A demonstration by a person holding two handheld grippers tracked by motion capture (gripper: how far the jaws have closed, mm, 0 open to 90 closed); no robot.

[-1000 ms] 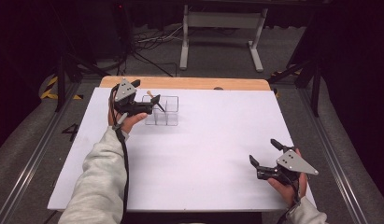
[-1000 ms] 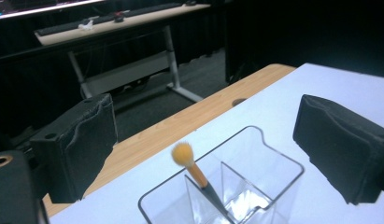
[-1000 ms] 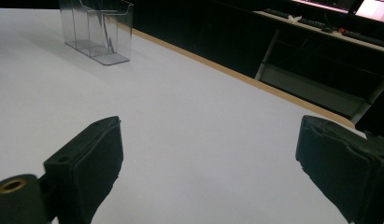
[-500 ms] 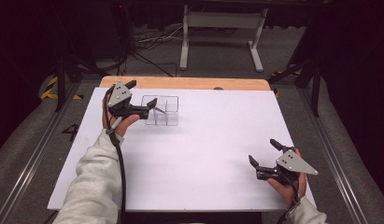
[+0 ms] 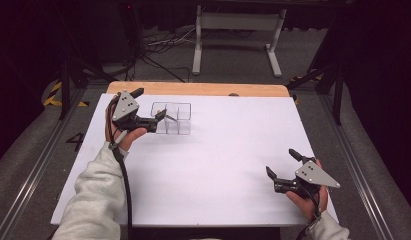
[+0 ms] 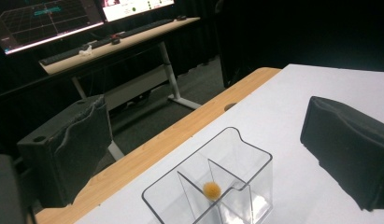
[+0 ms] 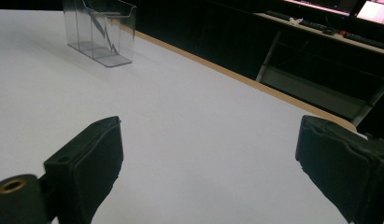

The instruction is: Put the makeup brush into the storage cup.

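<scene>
Left claw (image 5: 162, 116) spread wide just over the clear box (image 5: 179, 119), apparently releasing; small orange ball (image 6: 211, 190) inside a compartment. Right claw (image 5: 281, 170) open, parked well apart on desk (image 5: 218, 165).

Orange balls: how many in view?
1. The small orange ball sits inside the clear divided box, against its divider, below the open left gripper. Others may be hidden.

Clear glossy plastic, smooth, is being seen on divided box (image 6: 213, 182); fuzzy orange ball (image 6: 211, 189) w/ rough finish inside. Table (image 5: 218, 165) top is being shown as matt white, w/ wood edge. Gripper pads (image 7: 341, 170): matt black, rubbery.
</scene>
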